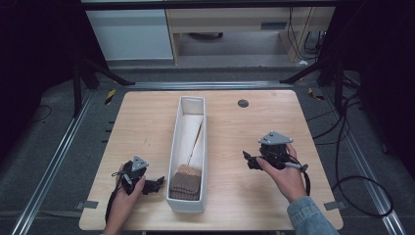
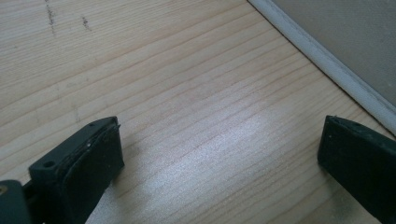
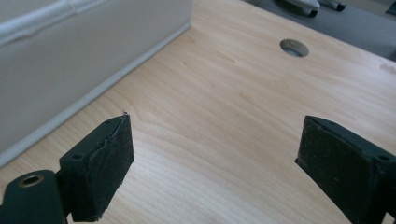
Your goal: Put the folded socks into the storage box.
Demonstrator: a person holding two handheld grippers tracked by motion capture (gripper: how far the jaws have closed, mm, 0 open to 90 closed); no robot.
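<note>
A long white bin stands lengthwise on the middle of the wooden table. A brown knitted cloth lies folded at its near end, with pale paper behind it. My left gripper rests low over the table just left of the bin, open with nothing between its jaws; the bin's wall shows at the upper right of that view. My right gripper hovers to the right of the bin, also open and empty, with the bin's wall on its left.
A round cable hole sits in the table's far right part. Black frame legs, cables and a metal rail lie on the floor around the table. White and wooden cabinets stand beyond the far edge.
</note>
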